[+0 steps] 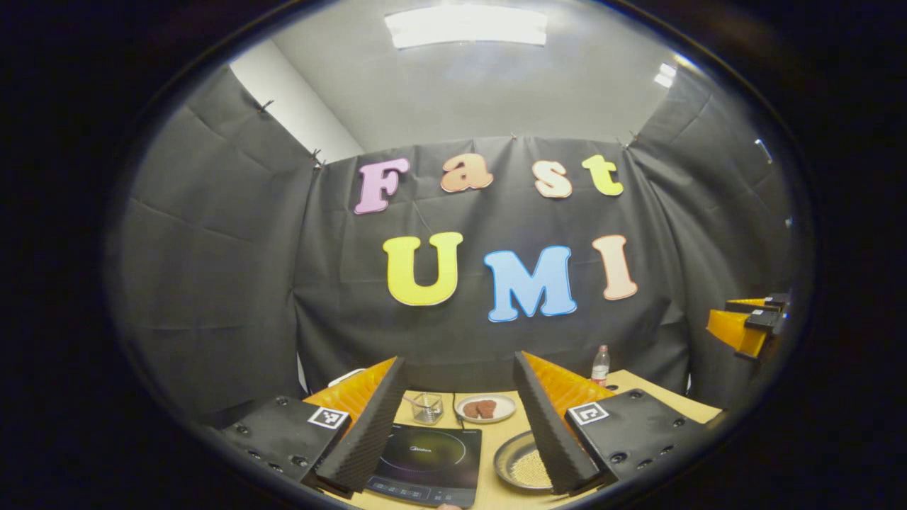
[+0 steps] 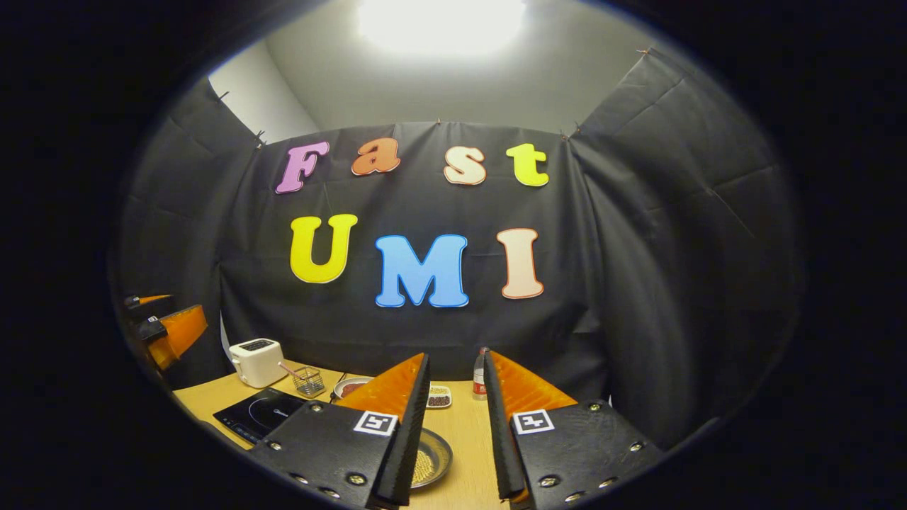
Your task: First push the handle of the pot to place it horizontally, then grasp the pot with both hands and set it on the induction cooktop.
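1. Left gripper (image 1: 460, 425), with orange fingers faced in black ribbed foam, hangs above the light wooden table (image 1: 659, 397) with its fingers spread wide and nothing between them; right gripper (image 2: 453, 425), of the same build, is likewise spread and holds nothing.
2. Flat black induction cooktop (image 1: 429, 460) lies on the table below the left gripper's gap; in the right gripper view it sits at the table's left part (image 2: 258, 418).
3. Shallow round grey metal pot (image 1: 524, 464), with pale grains inside, rests on the table just right of the cooktop, apart from it and partly hidden behind the left gripper's right finger; in the right gripper view it lies under that gripper's left finger (image 2: 432, 457); its handle cannot be made out.
4. Beyond the cooktop stand a small wire basket (image 1: 426, 407) and a white plate carrying brown pieces (image 1: 485, 409); a clear plastic bottle (image 1: 601, 366) stands farther right of the cooktop, near the cloth wall.
5. White toaster (image 2: 256, 361) stands behind the cooktop, at the table's far left.
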The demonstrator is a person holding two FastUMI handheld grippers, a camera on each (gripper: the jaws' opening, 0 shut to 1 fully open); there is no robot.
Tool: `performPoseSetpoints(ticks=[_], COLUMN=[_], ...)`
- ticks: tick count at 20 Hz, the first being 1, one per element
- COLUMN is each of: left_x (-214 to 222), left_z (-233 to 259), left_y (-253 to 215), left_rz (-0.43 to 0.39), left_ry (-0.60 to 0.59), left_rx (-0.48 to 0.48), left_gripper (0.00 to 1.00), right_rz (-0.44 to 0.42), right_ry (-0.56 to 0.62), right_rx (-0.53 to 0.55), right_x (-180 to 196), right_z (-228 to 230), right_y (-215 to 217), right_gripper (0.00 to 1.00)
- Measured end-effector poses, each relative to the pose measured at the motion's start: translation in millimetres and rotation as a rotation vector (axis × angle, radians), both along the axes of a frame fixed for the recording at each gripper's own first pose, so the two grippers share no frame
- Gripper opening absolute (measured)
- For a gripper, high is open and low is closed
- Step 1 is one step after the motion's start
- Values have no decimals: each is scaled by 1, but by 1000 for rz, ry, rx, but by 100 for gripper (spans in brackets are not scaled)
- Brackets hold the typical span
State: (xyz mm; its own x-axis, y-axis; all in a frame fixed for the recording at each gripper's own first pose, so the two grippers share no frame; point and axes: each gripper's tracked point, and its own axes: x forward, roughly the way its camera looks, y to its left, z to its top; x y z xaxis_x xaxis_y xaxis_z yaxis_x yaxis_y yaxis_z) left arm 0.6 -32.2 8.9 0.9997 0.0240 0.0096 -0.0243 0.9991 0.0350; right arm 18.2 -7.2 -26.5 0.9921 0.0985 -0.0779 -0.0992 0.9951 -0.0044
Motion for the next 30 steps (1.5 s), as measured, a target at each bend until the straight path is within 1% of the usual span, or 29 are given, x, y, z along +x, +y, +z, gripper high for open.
performPoseSetpoints(ticks=[2, 3, 4, 5, 7, 8, 9, 10, 13, 14, 16, 21, 23, 24, 25, 30], left_x=[0, 1, 1, 0, 0, 0, 1, 0, -5, -7, -12, -13, -10, -8, -6, 8], left_z=[0, 1, 1, 3, 3, 2, 2, 1, -1, -5, -7, -7, -8, -9, -10, -19], left_y=[-3, -4, -7, -9, -15, -18, -19, -20, -22, -21, -17, 6, 16, 22, 28, 58], left_rz=[2, 5, 5, 6, 7, 9, 17, 24, 55, 67, 88, 139, 147, 151, 154, 176], left_ry=[-2, -2, -4, -6, -7, -7, -8, -8, -6, 2, 9, 22, 19, 21, 22, 25], left_rx=[1, 3, 4, 6, 1, -1, -2, -4, 3, 9, 19, 42, 46, 46, 45, 26], left_gripper=[93, 93, 92, 92, 92, 92, 92, 92, 92, 100, 100, 100, 100, 97, 100, 95], right_rz=[40, -12, -35, -21, 8, 49, 81, 114, 192, 217, 272, 414, 452, 471, 491, 591], right_ry=[13, 6, -12, -13, -8, -3, 5, 15, 64, 85, 128, 229, 257, 274, 293, 387], right_rx=[-3, -12, -10, 0, 5, 13, 24, 33, 30, 32, 37, 19, 8, 3, 0, -47], right_x=[1, 5, 0, 4, 8, 9, 8, 5, 7, 7, 5, -1, -3, -4, -7, -14], right_z=[-6, -6, 0, 1, -5, -8, -10, -13, -33, -40, -54, -89, -101, -108, -115, -150], right_y=[5, -11, -20, -12, -10, -4, -4, 2, 13, 19, 33, 80, 98, 106, 116, 157], right_gripper=[45, 45, 26, 7, 7, 7, 2, 1, 1, 1, 1, 1, 1, 1, 1, 1])
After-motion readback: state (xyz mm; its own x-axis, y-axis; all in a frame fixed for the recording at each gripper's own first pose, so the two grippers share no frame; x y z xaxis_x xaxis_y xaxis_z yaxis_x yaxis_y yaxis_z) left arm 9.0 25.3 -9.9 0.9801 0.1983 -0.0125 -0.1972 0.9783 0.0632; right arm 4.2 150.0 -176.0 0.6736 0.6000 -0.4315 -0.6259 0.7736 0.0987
